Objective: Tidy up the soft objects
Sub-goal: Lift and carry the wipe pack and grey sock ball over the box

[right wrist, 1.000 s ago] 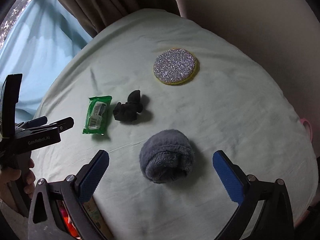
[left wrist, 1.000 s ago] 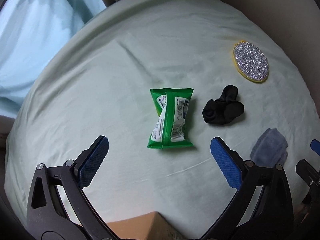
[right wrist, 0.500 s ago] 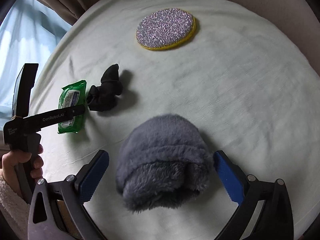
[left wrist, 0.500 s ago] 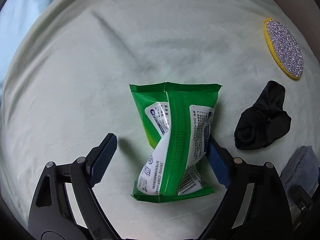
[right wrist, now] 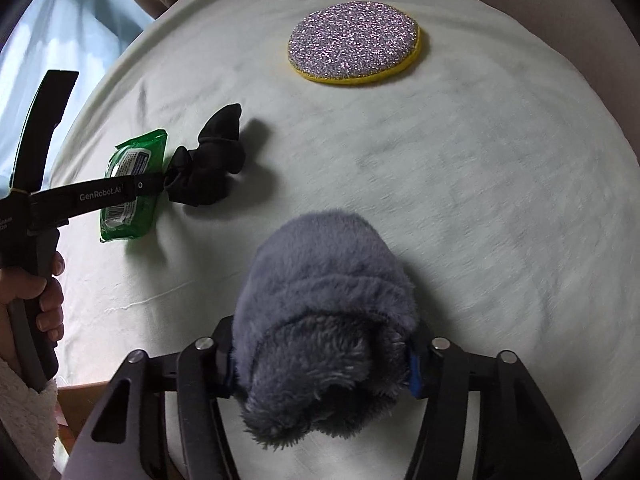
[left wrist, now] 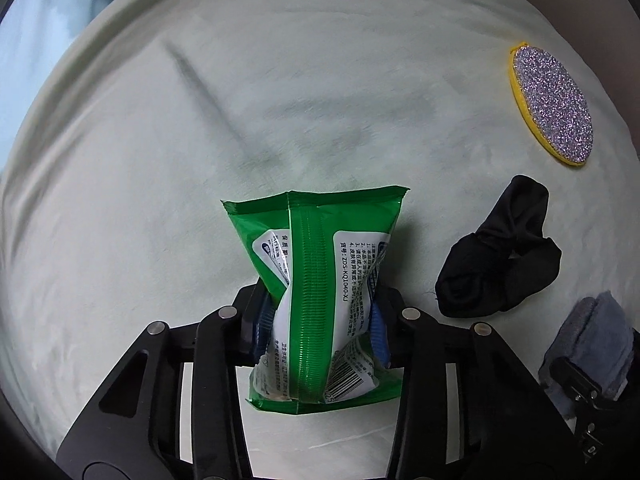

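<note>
My left gripper (left wrist: 322,330) is shut on a green wet-wipes pack (left wrist: 320,264), pinching its middle on the pale green cloth; the pack also shows in the right wrist view (right wrist: 134,184). My right gripper (right wrist: 322,354) is shut on a fluffy grey-blue slipper (right wrist: 324,304), which also shows at the left wrist view's right edge (left wrist: 592,344). A black bundled sock (left wrist: 500,264) lies right of the pack, also seen in the right wrist view (right wrist: 212,168). A round glittery yellow-edged sponge pad (right wrist: 354,42) lies further back, also in the left wrist view (left wrist: 550,106).
The pale green cloth (right wrist: 480,160) covers a rounded table. Curtains and a blue window (right wrist: 60,40) are at the back left. A cardboard box edge (right wrist: 80,408) shows at the near left. A hand (right wrist: 44,300) holds the left gripper's handle.
Both grippers came forward and down and shut: the left jaws closed on the wipes pack, the right jaws closed on the grey slipper.
</note>
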`<state>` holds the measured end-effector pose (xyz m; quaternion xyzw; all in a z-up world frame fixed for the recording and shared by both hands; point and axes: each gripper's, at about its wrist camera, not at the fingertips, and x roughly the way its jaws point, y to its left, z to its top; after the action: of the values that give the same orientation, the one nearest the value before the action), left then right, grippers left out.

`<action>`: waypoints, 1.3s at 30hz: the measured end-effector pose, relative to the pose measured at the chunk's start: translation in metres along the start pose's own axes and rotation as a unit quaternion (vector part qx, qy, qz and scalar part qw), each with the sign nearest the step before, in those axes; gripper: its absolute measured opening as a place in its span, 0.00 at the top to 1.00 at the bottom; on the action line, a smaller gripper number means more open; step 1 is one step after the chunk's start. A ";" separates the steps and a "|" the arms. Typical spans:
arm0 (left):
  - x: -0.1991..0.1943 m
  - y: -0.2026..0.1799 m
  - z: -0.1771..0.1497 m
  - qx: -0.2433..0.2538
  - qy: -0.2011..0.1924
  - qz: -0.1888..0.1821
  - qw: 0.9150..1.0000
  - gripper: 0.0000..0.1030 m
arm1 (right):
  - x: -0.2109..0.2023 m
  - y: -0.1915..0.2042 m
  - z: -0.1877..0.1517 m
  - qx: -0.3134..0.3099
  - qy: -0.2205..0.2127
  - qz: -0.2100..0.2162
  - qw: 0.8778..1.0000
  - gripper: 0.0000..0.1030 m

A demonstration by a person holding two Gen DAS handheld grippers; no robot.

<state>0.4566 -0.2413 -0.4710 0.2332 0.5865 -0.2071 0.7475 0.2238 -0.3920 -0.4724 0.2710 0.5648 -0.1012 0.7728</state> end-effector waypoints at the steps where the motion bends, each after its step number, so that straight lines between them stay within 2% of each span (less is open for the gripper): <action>1: -0.002 0.000 -0.001 -0.002 -0.001 0.000 1.000 0.66 | 0.001 0.001 0.002 -0.003 0.000 0.000 1.000 0.50; 4: -0.006 -0.001 -0.006 -0.003 -0.004 0.000 1.000 0.66 | -0.004 0.001 0.005 -0.006 -0.010 0.007 1.000 0.54; 12: -0.038 -0.004 -0.006 -0.014 -0.019 -0.009 1.000 0.67 | -0.043 -0.001 0.012 -0.021 -0.049 0.011 0.999 0.54; 18: -0.091 -0.009 -0.012 -0.029 -0.045 -0.017 0.998 0.67 | -0.086 0.012 0.016 -0.035 -0.084 0.018 0.996 0.54; 23: -0.162 -0.027 -0.033 -0.046 -0.087 -0.019 0.995 0.67 | -0.143 0.026 0.010 -0.064 -0.114 0.023 0.991 0.54; 28: -0.227 -0.037 -0.063 -0.075 -0.126 -0.021 0.989 0.67 | -0.204 0.045 -0.002 -0.095 -0.143 0.040 0.984 0.54; 32: -0.285 -0.031 -0.103 -0.106 -0.150 -0.018 0.983 0.67 | -0.251 0.064 -0.017 -0.129 -0.165 0.054 0.976 0.54; 39: -0.361 -0.008 -0.182 -0.178 -0.197 0.002 0.964 0.67 | -0.319 0.110 -0.047 -0.199 -0.186 0.079 0.959 0.54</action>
<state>0.2286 -0.1269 -0.1573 0.0520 0.4546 -0.1402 0.8781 0.1271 -0.3226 -0.1526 0.1324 0.3961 0.0261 0.9082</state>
